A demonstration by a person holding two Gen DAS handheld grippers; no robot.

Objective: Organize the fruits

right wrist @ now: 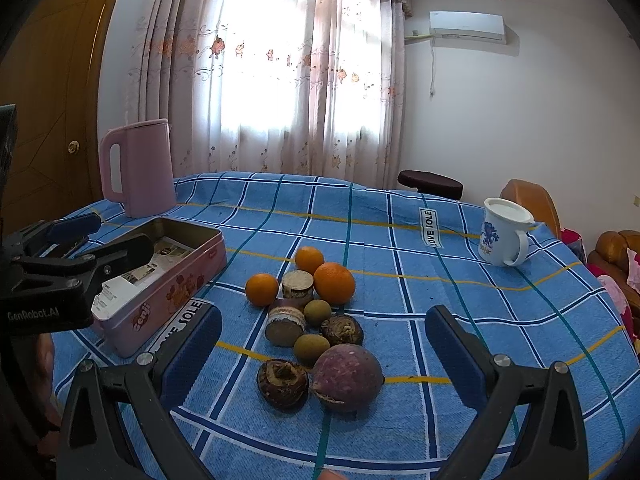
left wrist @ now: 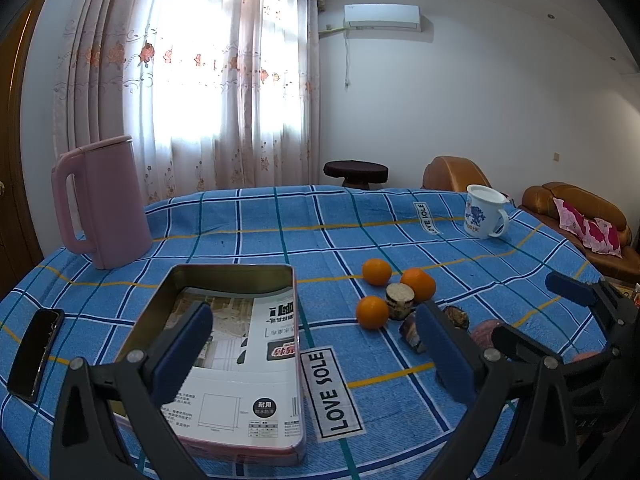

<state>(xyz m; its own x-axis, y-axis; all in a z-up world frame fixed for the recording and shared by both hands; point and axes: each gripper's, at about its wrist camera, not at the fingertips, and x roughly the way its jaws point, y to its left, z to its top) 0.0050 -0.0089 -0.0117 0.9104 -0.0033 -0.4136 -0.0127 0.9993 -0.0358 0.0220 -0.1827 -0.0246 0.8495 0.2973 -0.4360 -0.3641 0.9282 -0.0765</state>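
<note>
**Fruit heap waiting, both grippers empty**

The fruit lies in a loose heap on the blue checked tablecloth (right wrist: 460, 288), just beyond my right gripper (right wrist: 324, 354), whose fingers stand wide apart and hold nothing. Nearest me is the large purple fruit (right wrist: 347, 376), touching a brown, rough-skinned one (right wrist: 282, 383); behind them sit two small greenish-brown fruits (right wrist: 311, 349), another dark rough one (right wrist: 342, 330), two cut cylindrical stubs (right wrist: 285, 322) and three oranges (right wrist: 334, 282).

I judge the oranges firm, fairly light and apt to roll, so I would close across the widest part and squeeze gently. The purple fruit looks heaviest; its split skin at the base suggests it bruises easily, so I would grip its intact sides. The small round ones may squirt out from between the pads. The stubs look stiff and should be easy to grip on their flat-sided bodies.

To the left stands the open pink tin (right wrist: 176, 292), lined with printed paper, probably where the fruit goes. My left gripper (left wrist: 316, 356) hovers over it, fingers spread, empty.

Readable writing: "LOVE SOLE" on the cloth's label (left wrist: 331, 392), "GenRobot.AI" on the left gripper's body, and what looks like "Senji" on the tin's side. The white mug (right wrist: 505, 236) and pink kettle (right wrist: 140, 166) stand well apart from the heap.
</note>
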